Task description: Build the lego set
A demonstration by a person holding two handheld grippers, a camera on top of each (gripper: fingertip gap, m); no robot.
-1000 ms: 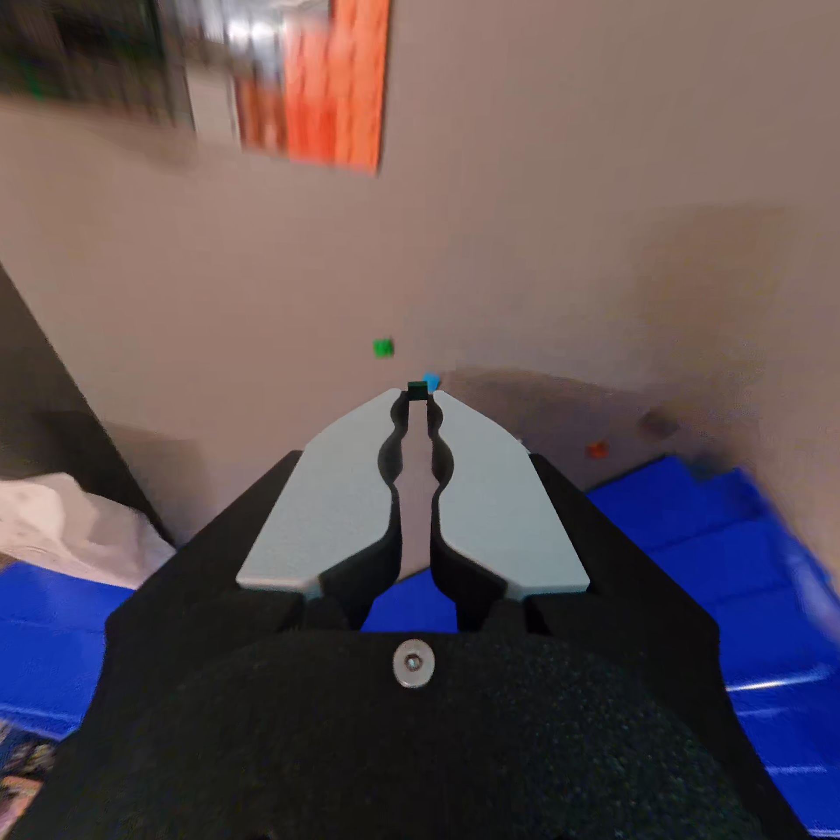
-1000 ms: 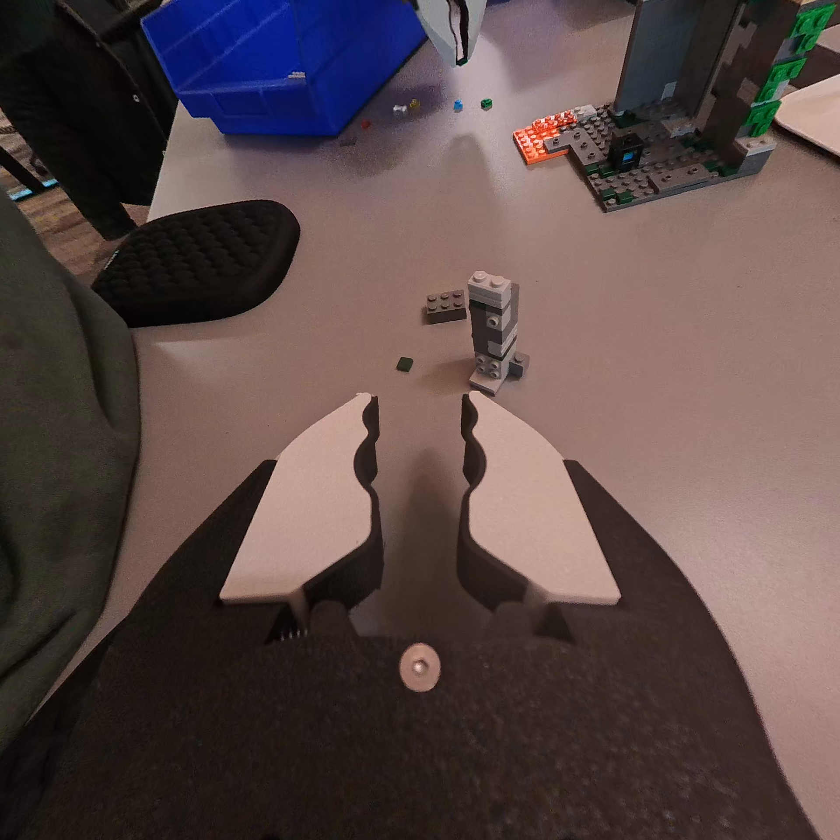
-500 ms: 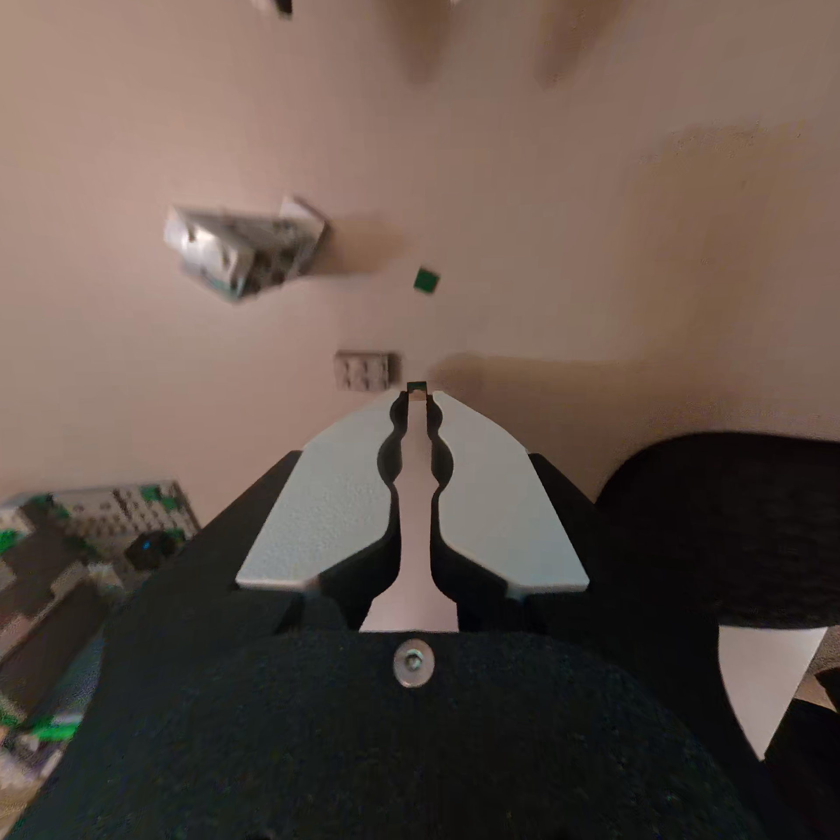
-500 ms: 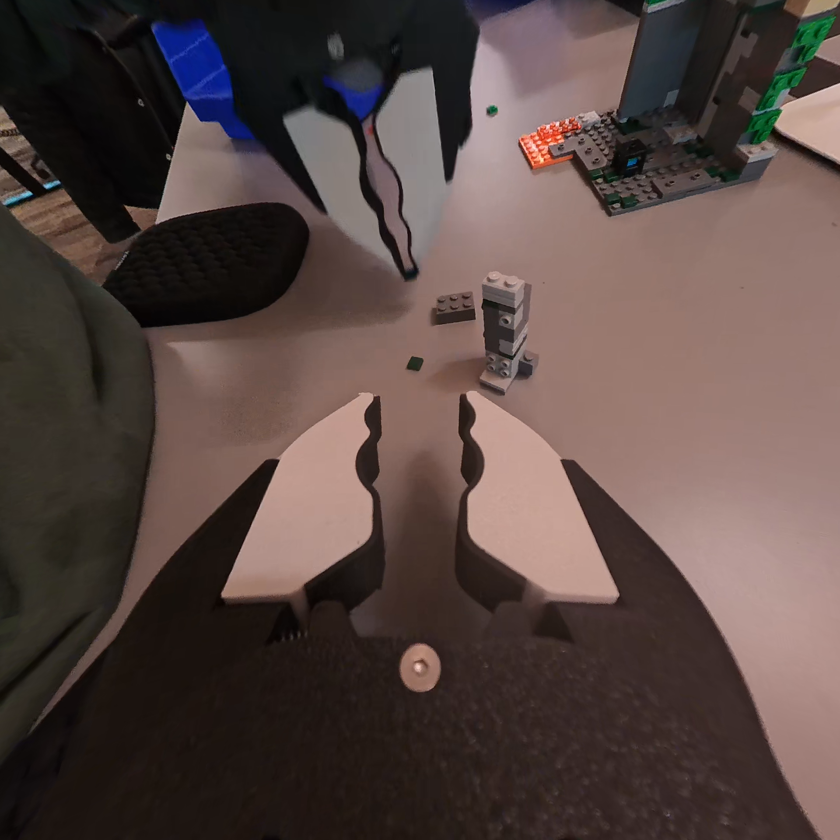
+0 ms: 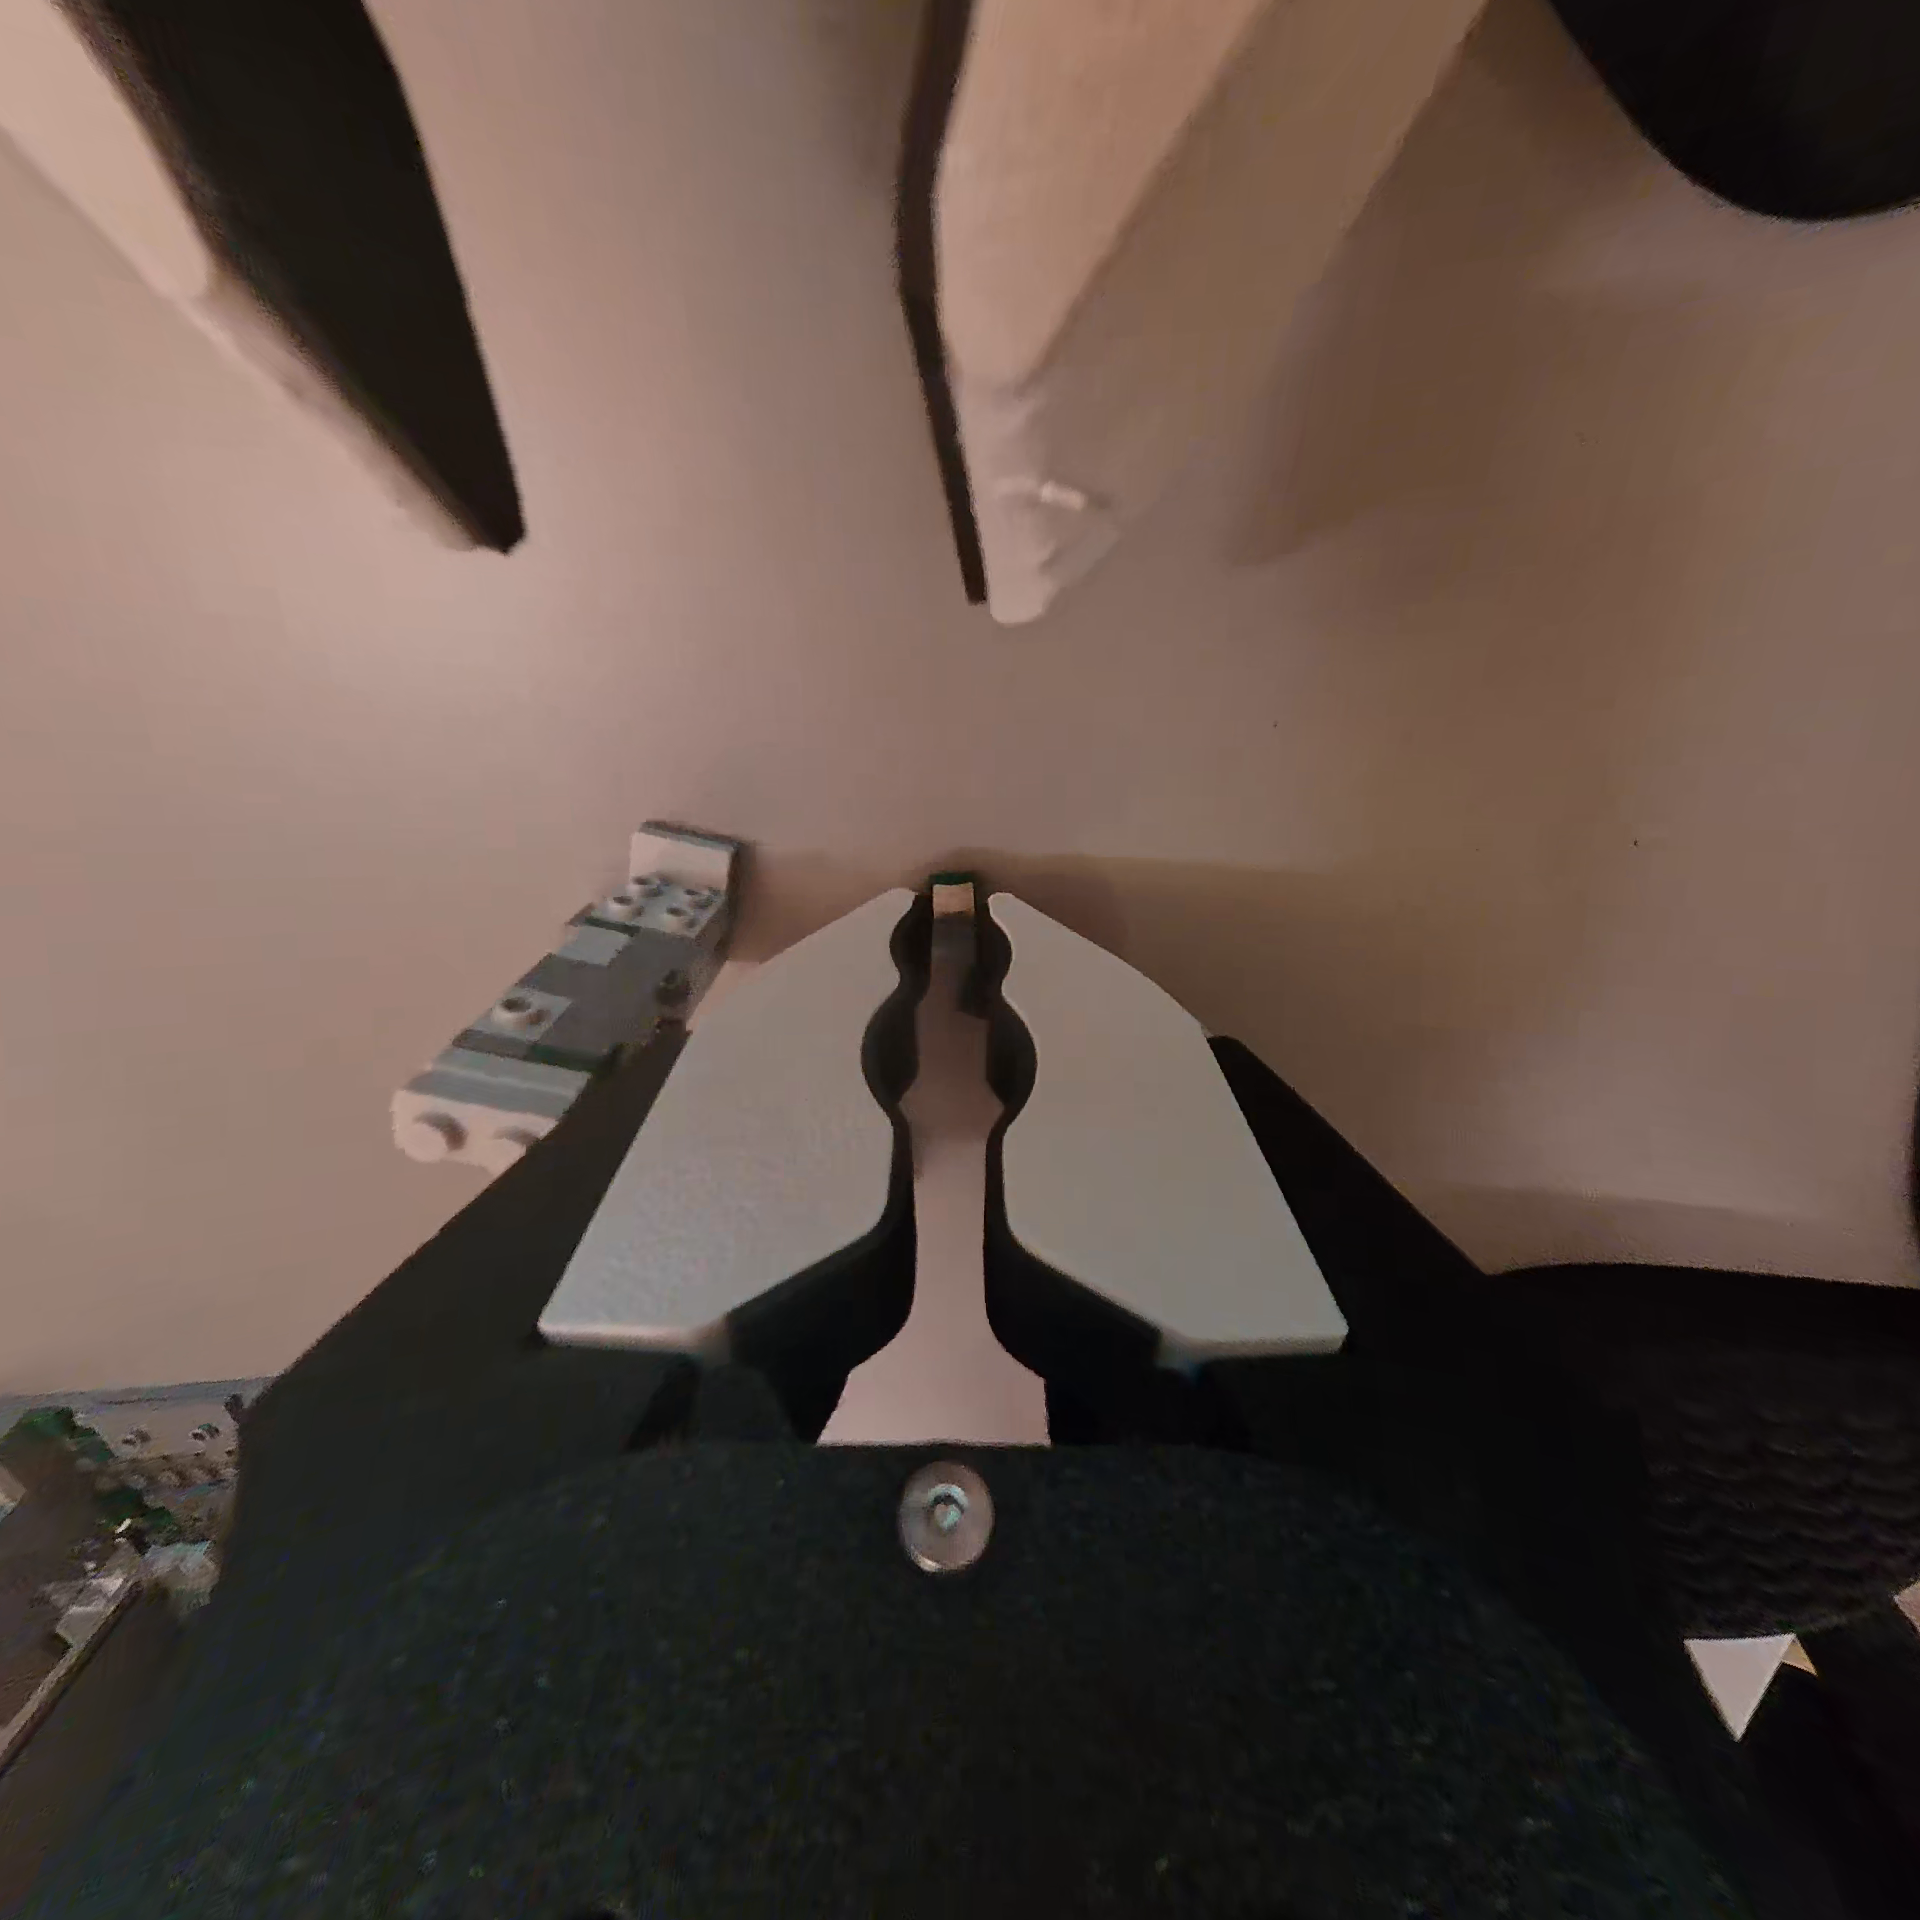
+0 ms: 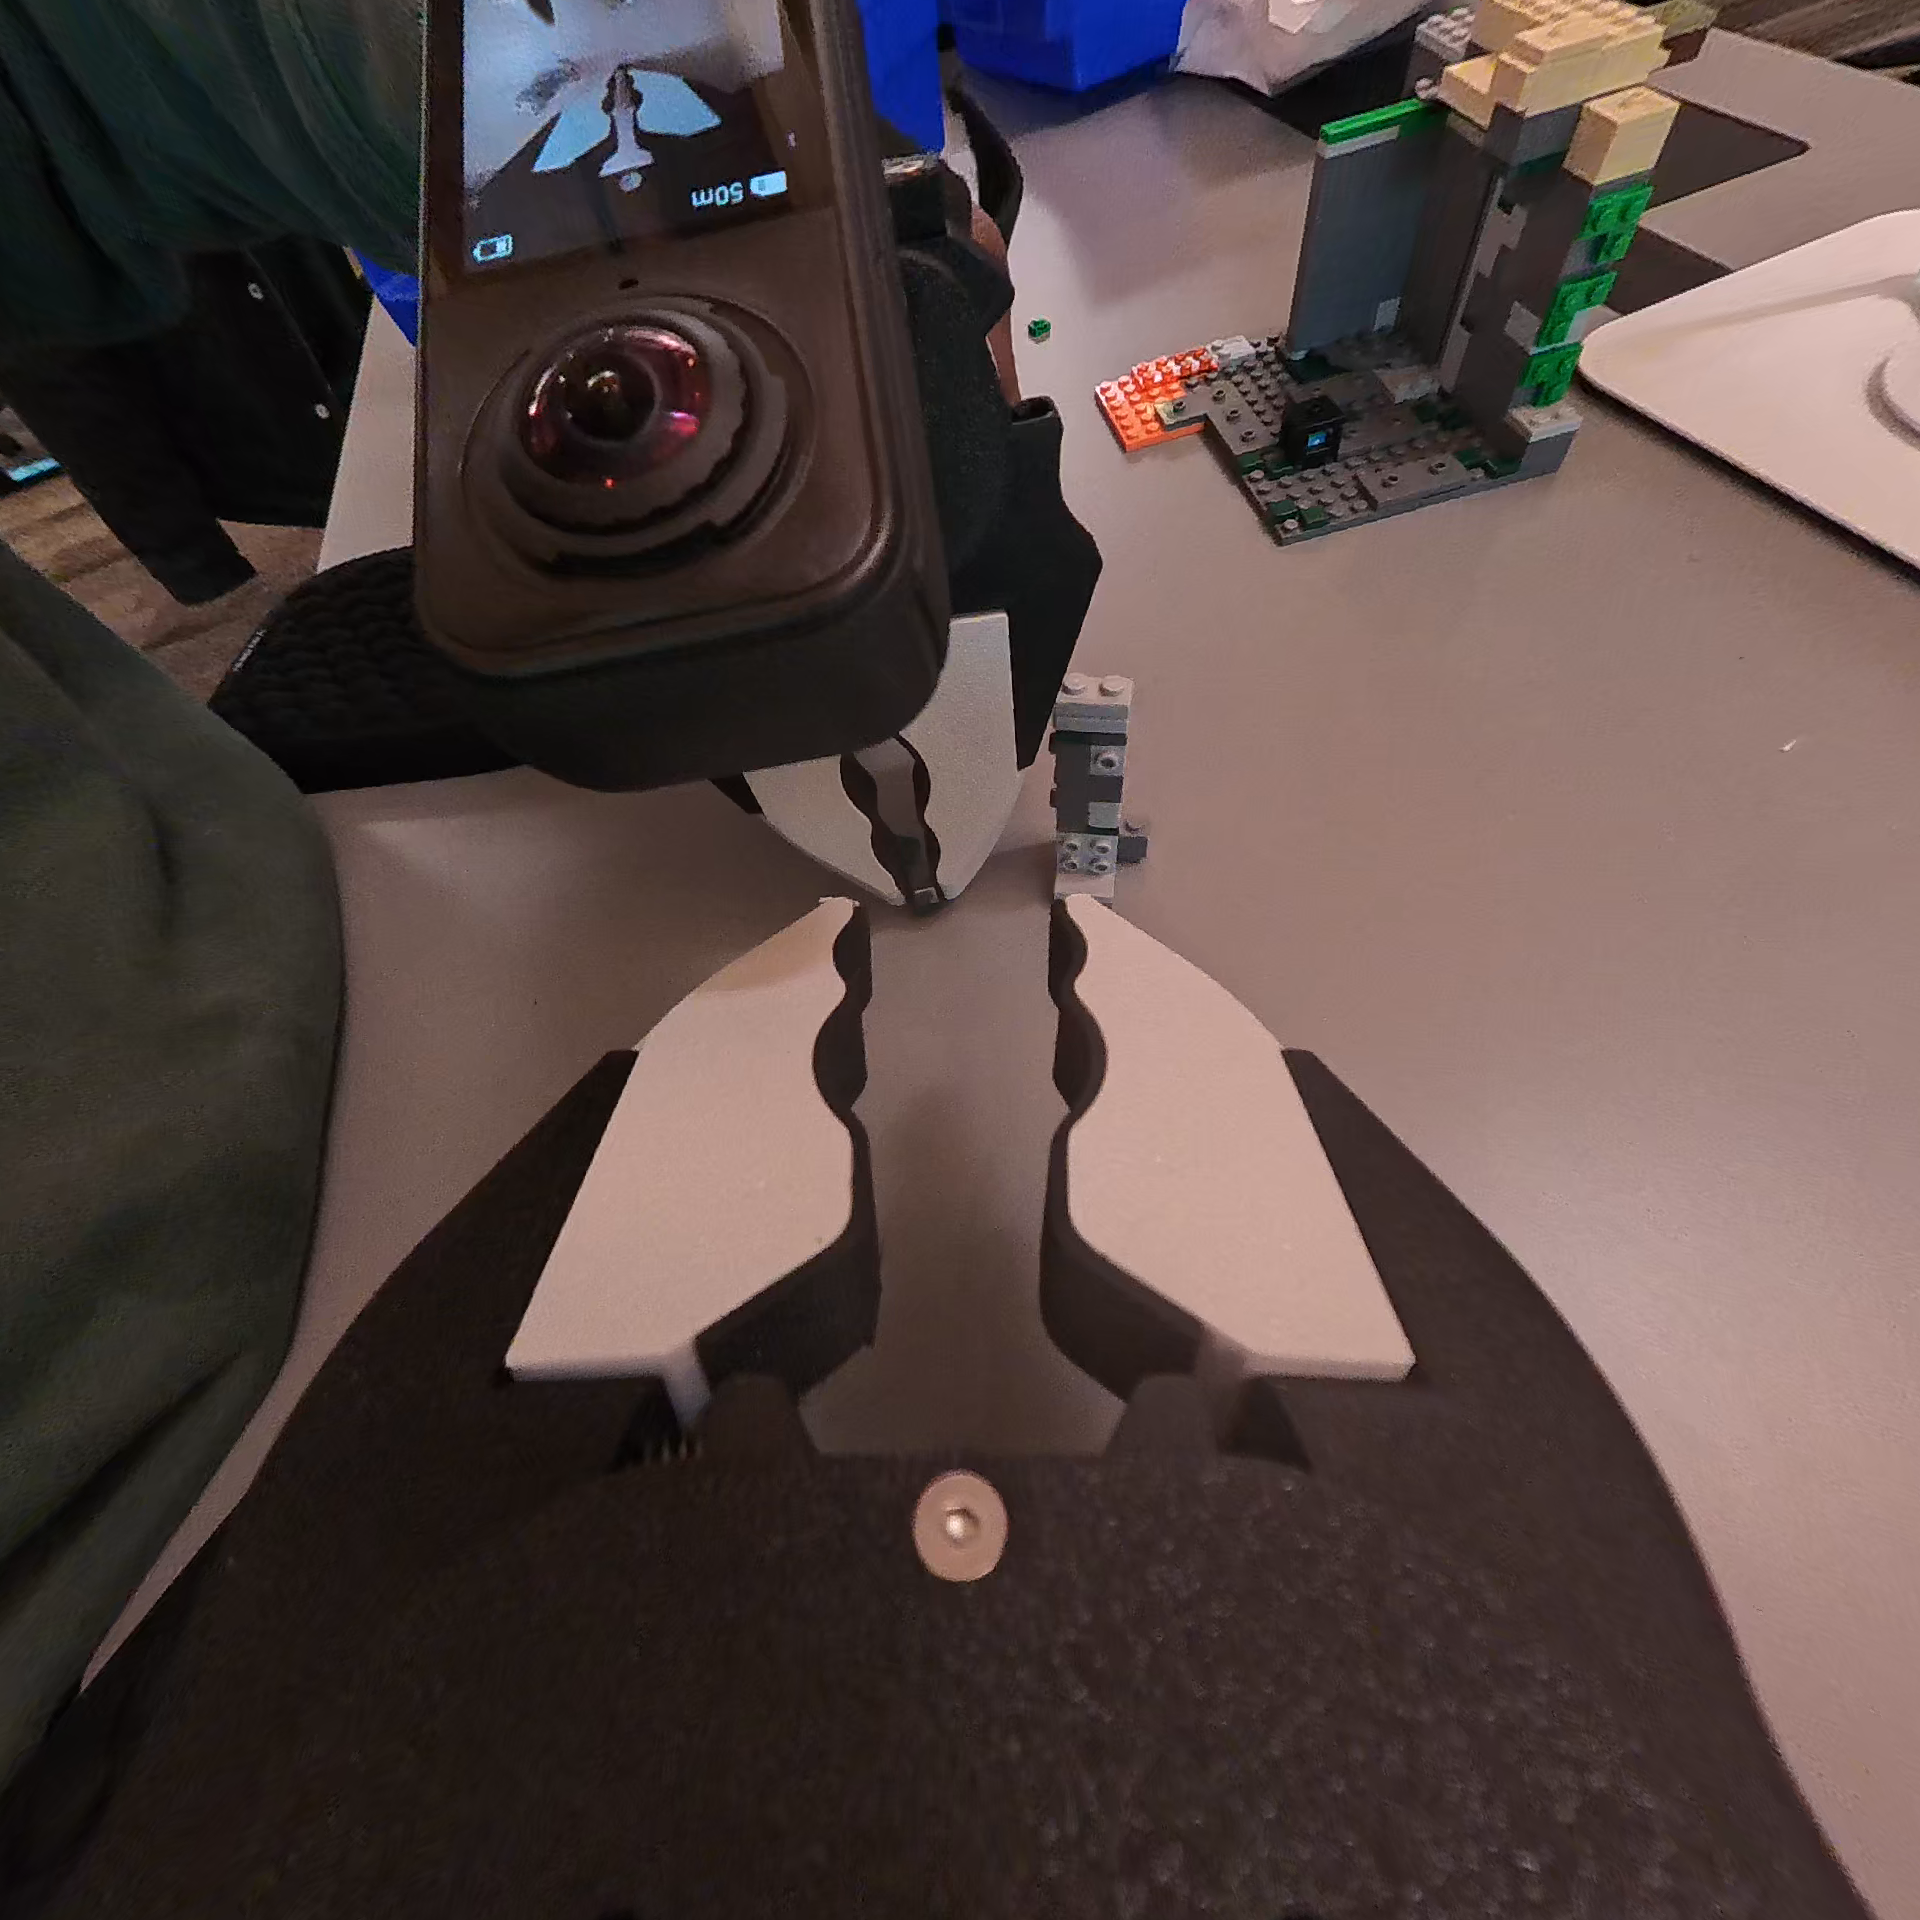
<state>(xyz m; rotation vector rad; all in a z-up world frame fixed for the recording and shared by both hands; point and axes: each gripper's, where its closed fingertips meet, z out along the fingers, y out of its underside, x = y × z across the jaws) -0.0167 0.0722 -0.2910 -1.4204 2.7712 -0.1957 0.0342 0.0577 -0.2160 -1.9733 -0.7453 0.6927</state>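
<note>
My left wrist camera looks steeply down along my left gripper, close to the table, and faces my right gripper opposite. My right wrist camera sits higher, looking forward and down past my right gripper to the left one ahead. Both views share the small grey tower, just beside my left fingertips, and the big build beyond.

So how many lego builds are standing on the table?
2: a small grey tower beside the left gripper's tip, and a larger grey-and-green build at the far right. The left gripper may hide others.
</note>
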